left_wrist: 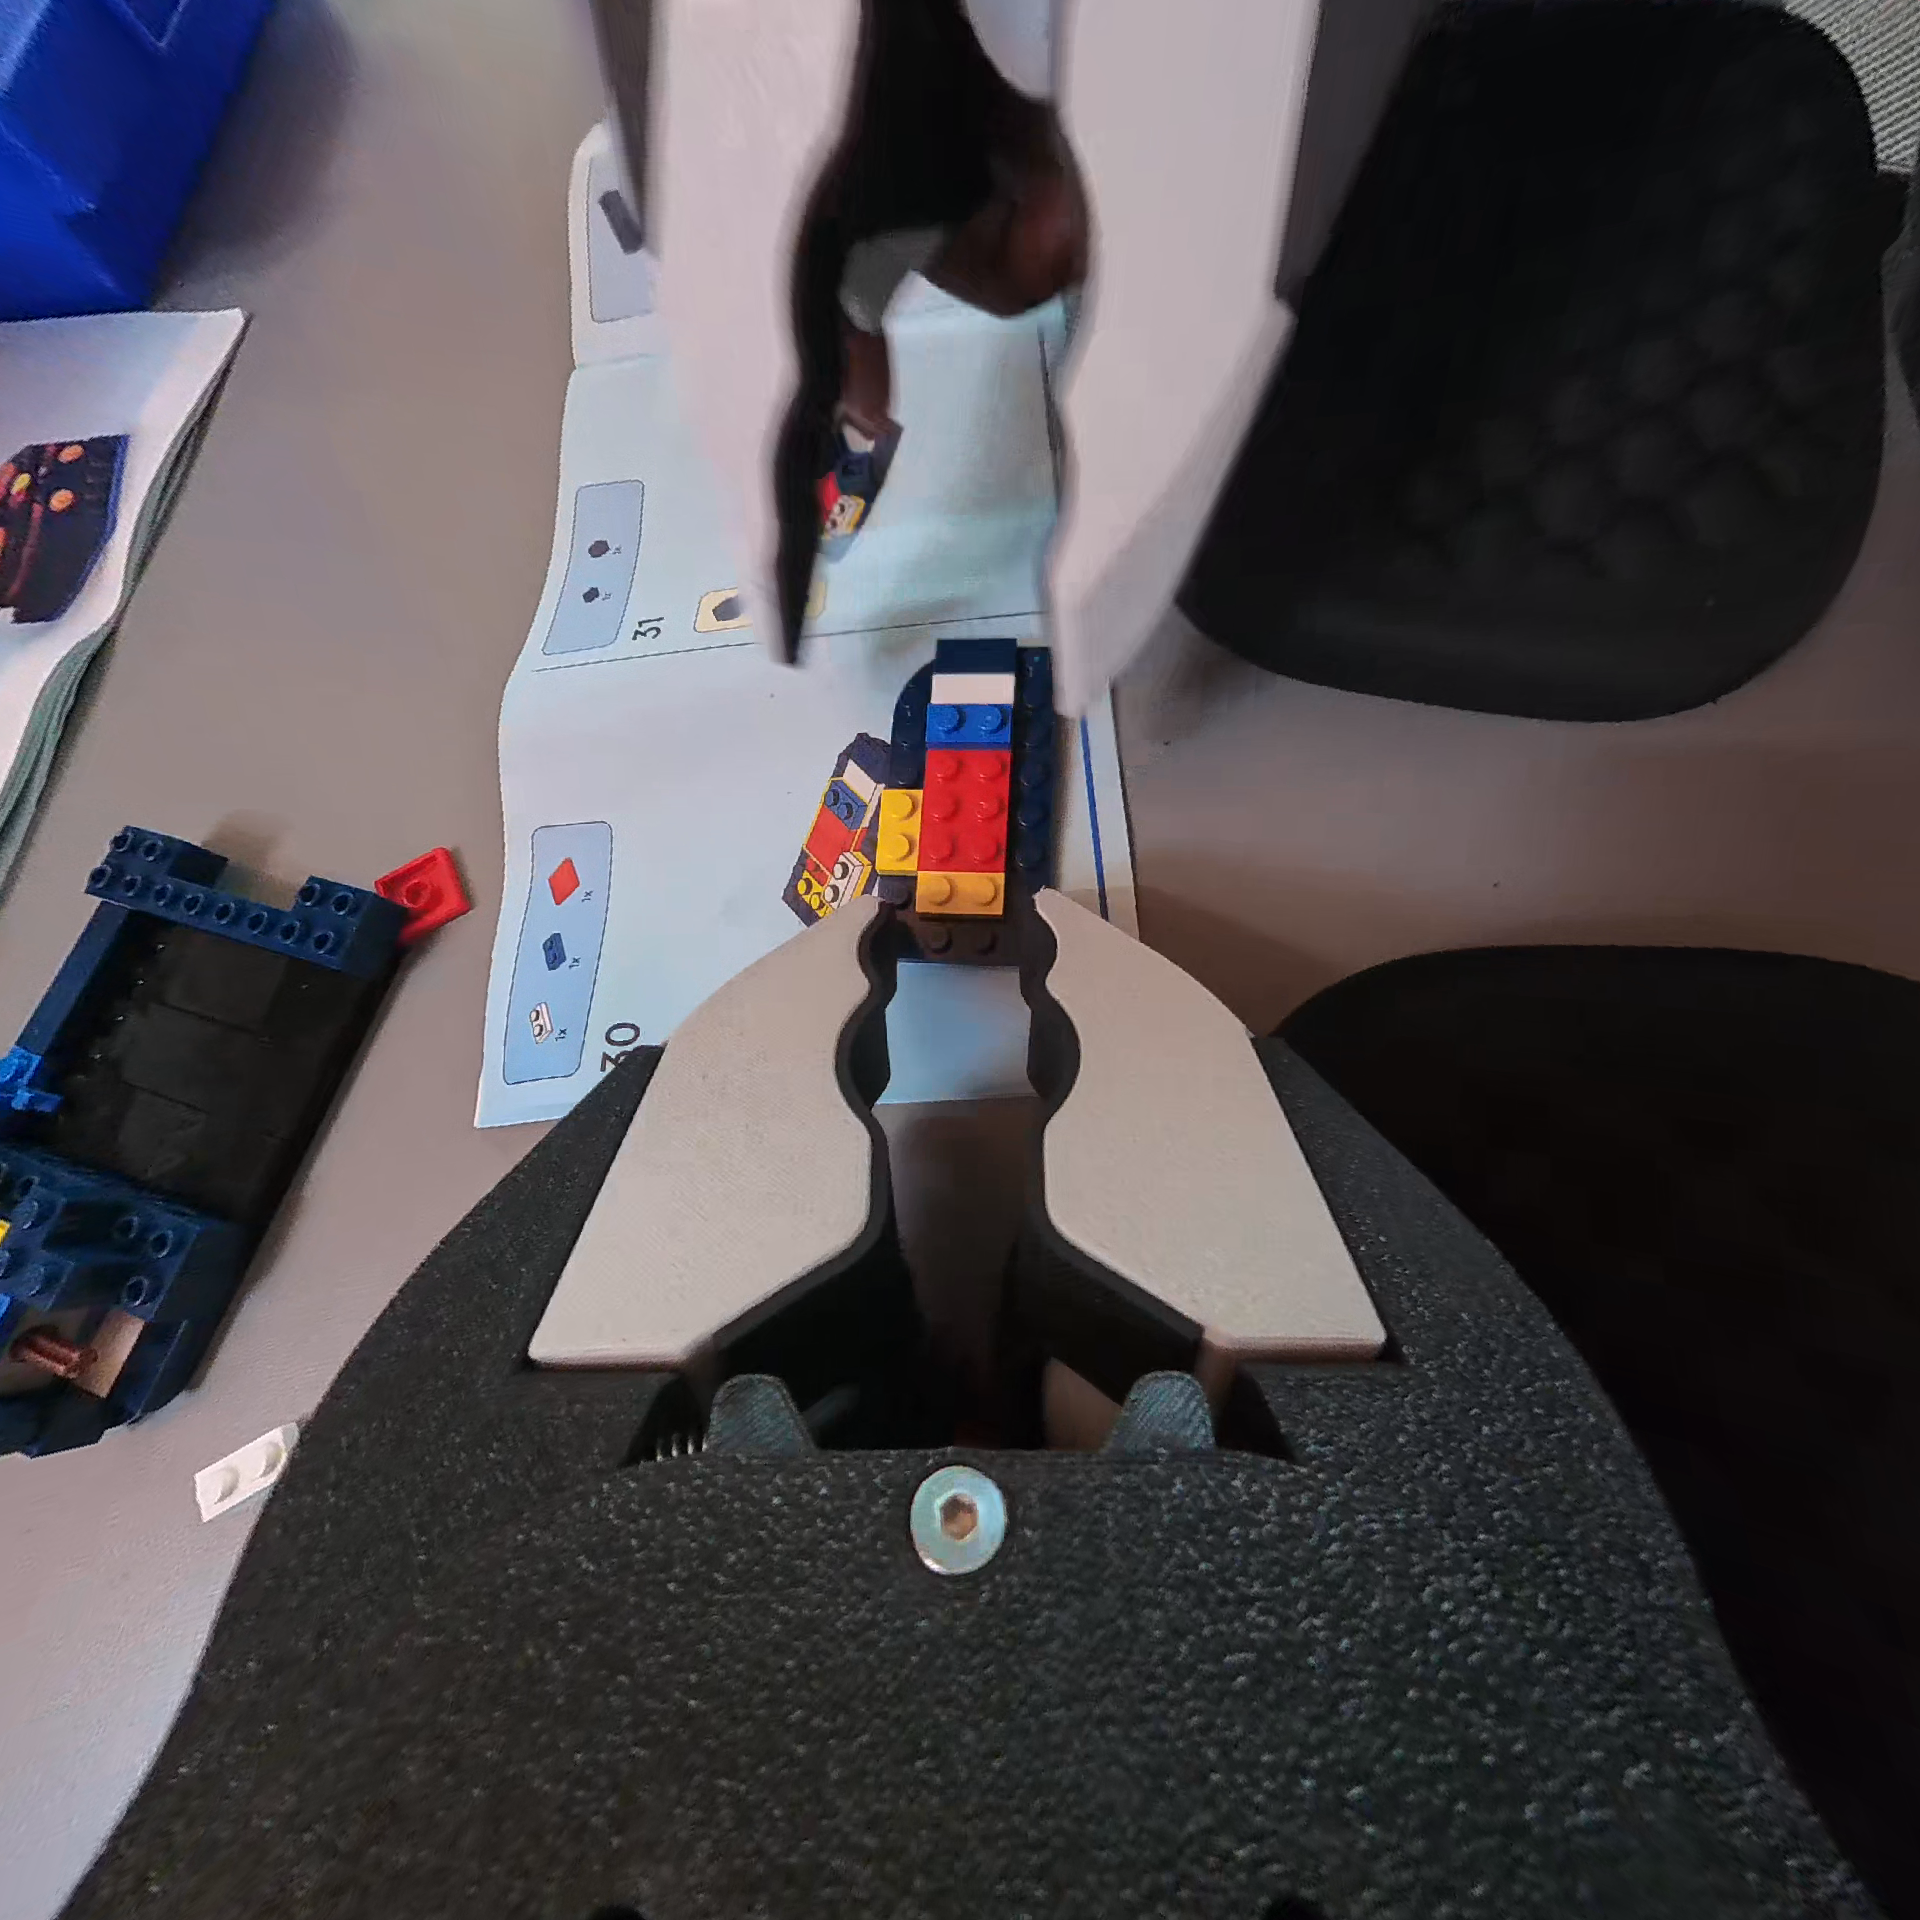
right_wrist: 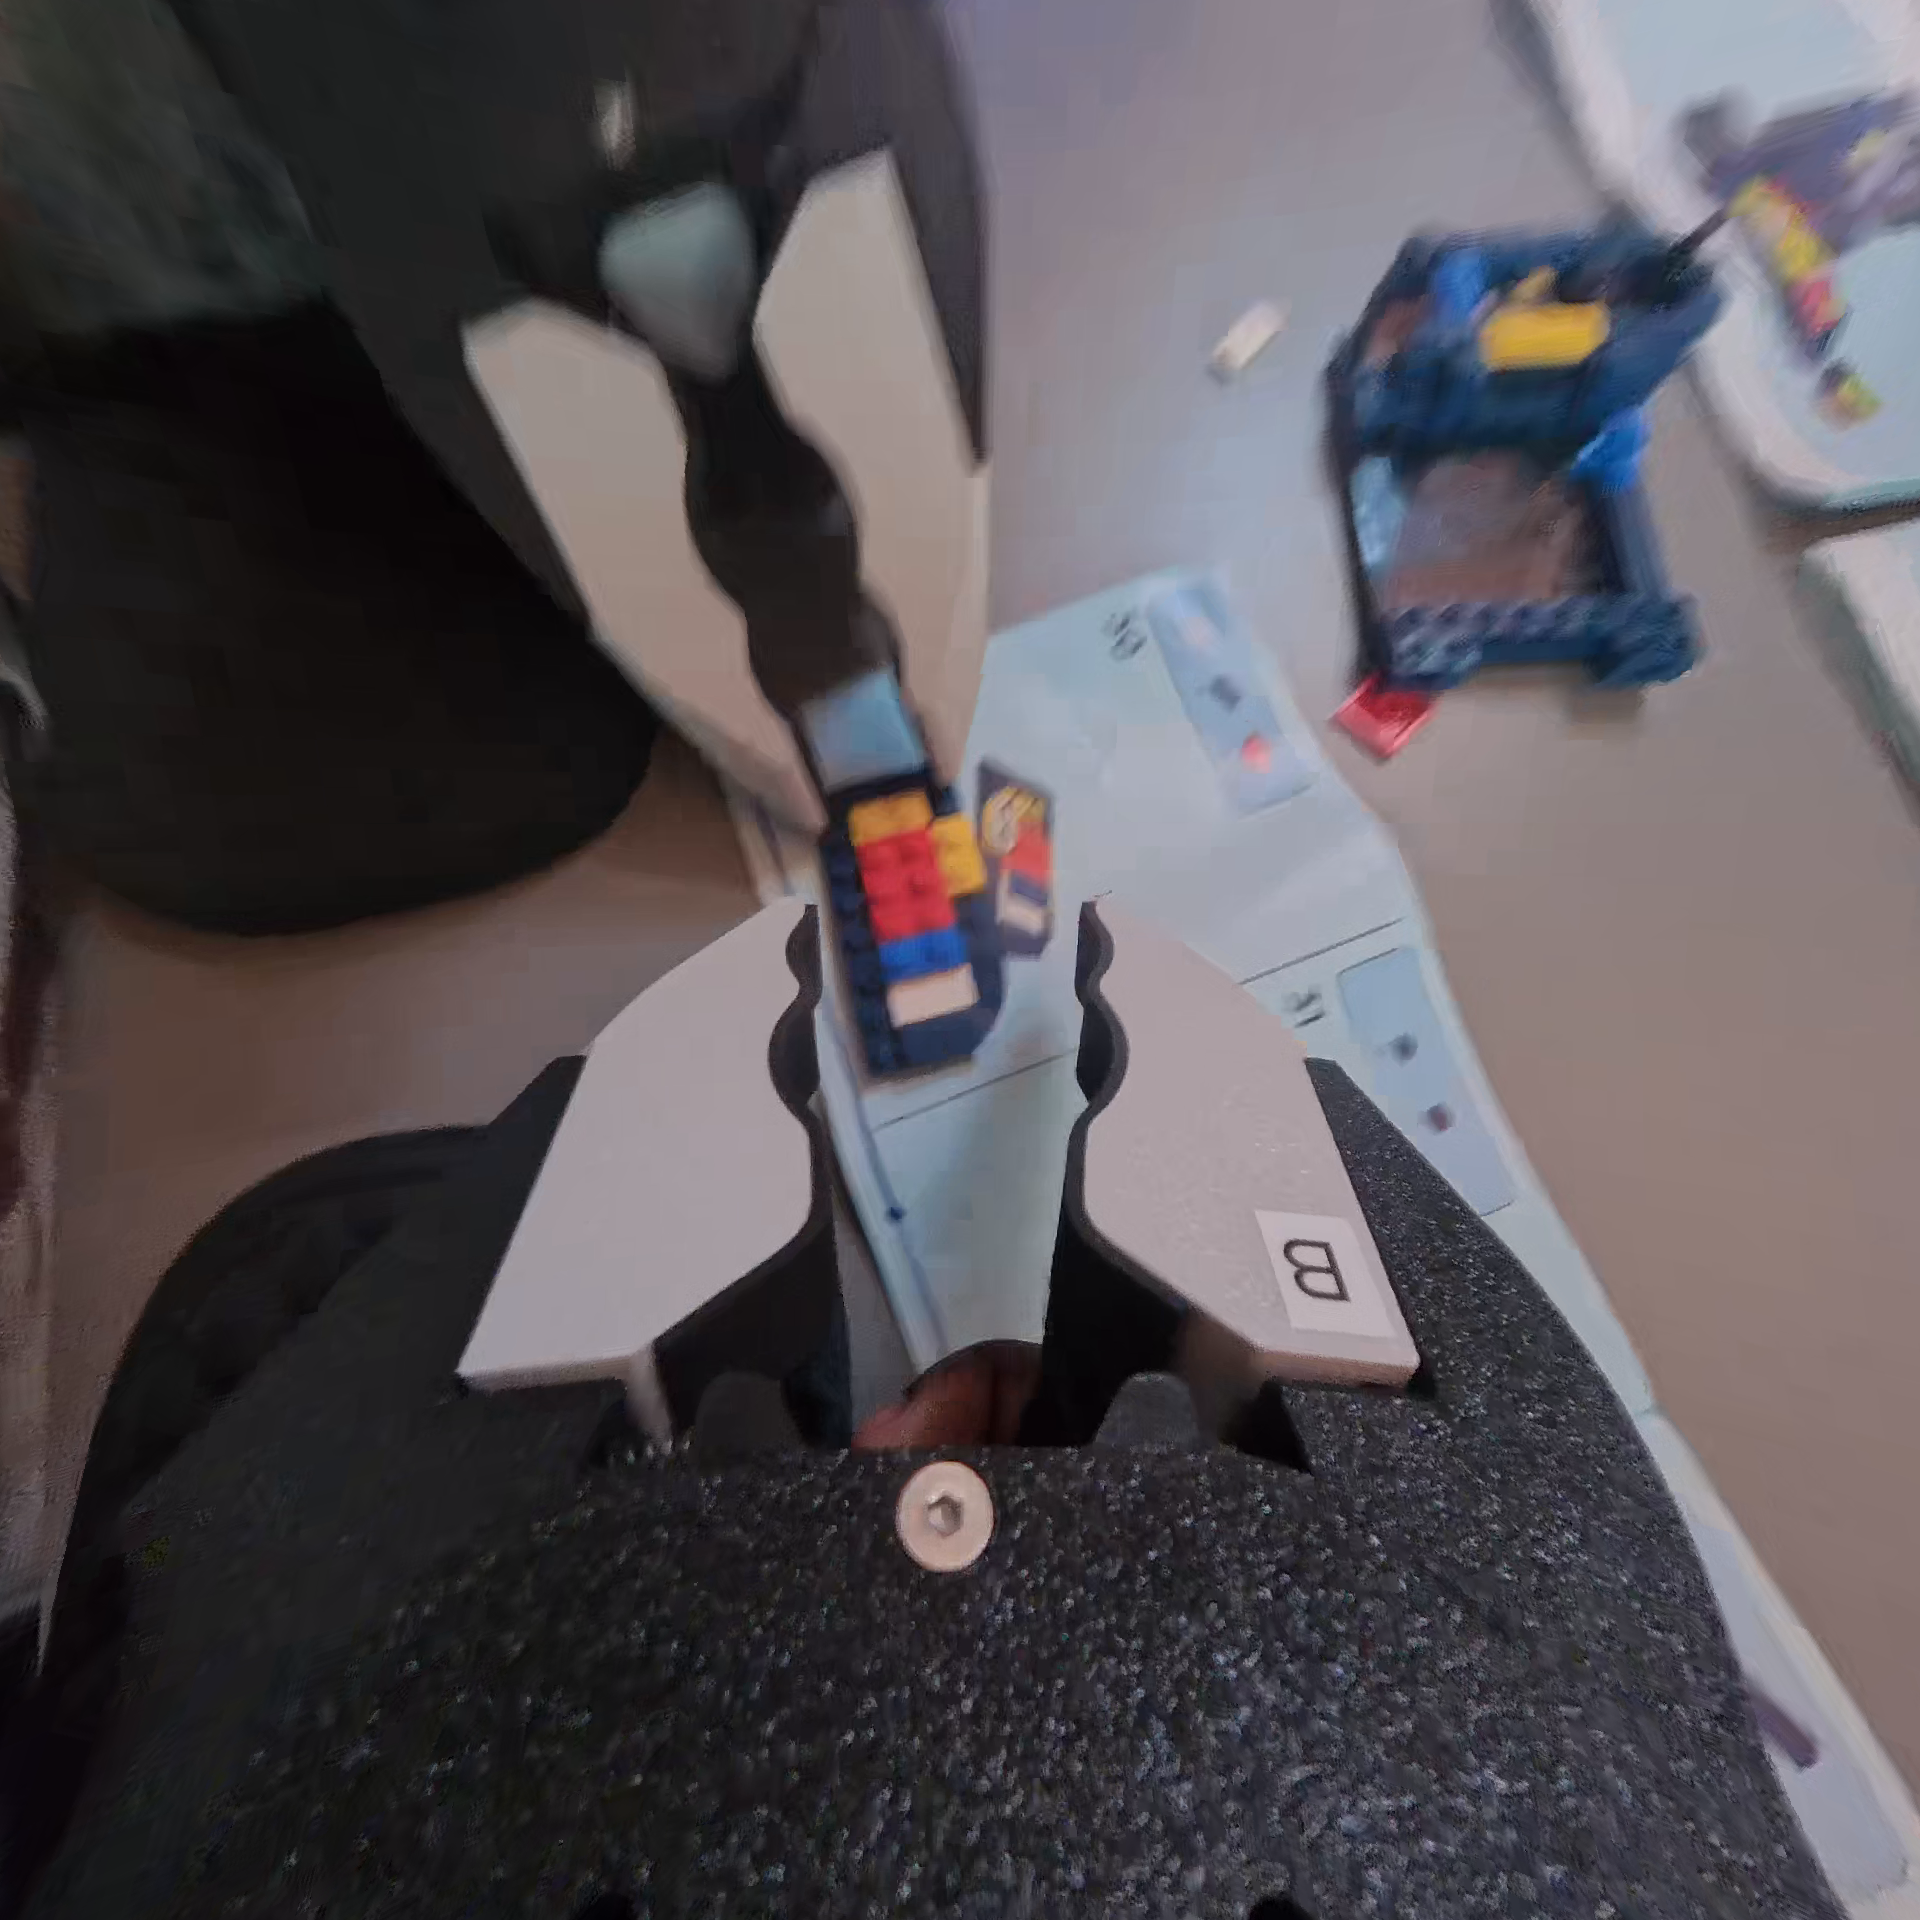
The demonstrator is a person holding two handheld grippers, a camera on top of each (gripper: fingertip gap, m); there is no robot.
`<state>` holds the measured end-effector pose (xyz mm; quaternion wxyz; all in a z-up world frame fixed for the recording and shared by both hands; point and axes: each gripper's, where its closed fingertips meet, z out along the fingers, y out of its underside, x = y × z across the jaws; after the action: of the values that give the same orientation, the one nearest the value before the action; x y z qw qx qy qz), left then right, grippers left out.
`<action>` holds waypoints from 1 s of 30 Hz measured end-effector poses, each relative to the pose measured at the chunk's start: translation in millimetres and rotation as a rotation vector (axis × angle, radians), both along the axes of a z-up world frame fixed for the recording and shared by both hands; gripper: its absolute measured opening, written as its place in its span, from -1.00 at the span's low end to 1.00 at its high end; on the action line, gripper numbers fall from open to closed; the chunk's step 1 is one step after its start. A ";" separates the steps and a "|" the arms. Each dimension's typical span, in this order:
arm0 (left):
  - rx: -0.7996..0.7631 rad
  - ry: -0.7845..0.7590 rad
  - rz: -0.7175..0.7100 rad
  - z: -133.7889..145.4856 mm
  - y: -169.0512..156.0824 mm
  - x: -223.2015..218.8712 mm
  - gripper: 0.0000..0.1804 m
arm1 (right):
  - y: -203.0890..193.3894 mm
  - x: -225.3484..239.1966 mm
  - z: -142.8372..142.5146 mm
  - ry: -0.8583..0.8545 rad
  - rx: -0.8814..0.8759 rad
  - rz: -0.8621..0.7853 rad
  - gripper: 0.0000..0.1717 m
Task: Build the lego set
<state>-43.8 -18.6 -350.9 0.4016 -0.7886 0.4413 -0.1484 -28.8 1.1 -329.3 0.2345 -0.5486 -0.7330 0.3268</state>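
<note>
Lying on an open instruction booklet [left_wrist: 665, 790] is one small brick assembly [left_wrist: 971, 800]: a dark blue base plate carrying one white tile, one blue brick, one red brick and two yellow bricks. Two hand-held grippers meet over it from opposite ends. The left hand-held gripper [left_wrist: 956, 914] has its fingertips either side of the plate's near, black-studded end, clenched on the brick assembly. The right hand-held gripper [right_wrist: 945, 914] is spread wide; the far end of the assembly sits between its fingers with clear space on the right side, so it is released, gripping nothing.

Beside the assembly the booklet page bears a printed drawing of the same build. The booklet's right edge runs just beside the plate, and past it comes bare tabletop [left_wrist: 1351, 831] and then two black chair cushions [left_wrist: 1558, 364], one far and one near, which close off that side. To the left the tabletop is more open up to a larger dark blue brick frame [left_wrist: 208, 1018], with one loose red tile [left_wrist: 424, 888] touching its corner and one small white brick [left_wrist: 241, 1470] lying near the left hand-held gripper's body. A second booklet [left_wrist: 94, 488] lies at the left edge, and a blue bin [left_wrist: 94, 135] stands in the far left corner.
</note>
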 end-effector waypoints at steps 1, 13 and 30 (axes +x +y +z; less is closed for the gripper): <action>0.003 0.002 0.001 0.1 0.1 -0.1 -0.75 | 10.2 -8.1 11.0 0.054 -0.033 -0.027 -0.46; 0.140 -0.114 0.179 30.4 22.3 -22.8 -0.68 | 81.8 -77.0 -25.9 -0.062 -0.023 -0.309 -0.65; 0.723 0.202 0.121 70.8 30.0 -26.4 -0.72 | 10.5 -29.3 49.0 0.017 -0.928 0.062 -0.84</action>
<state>-70.2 11.5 -280.1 0.6164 -0.6315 0.4550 0.1192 -58.1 11.6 -280.3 -0.0394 -0.5704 -0.5235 0.6316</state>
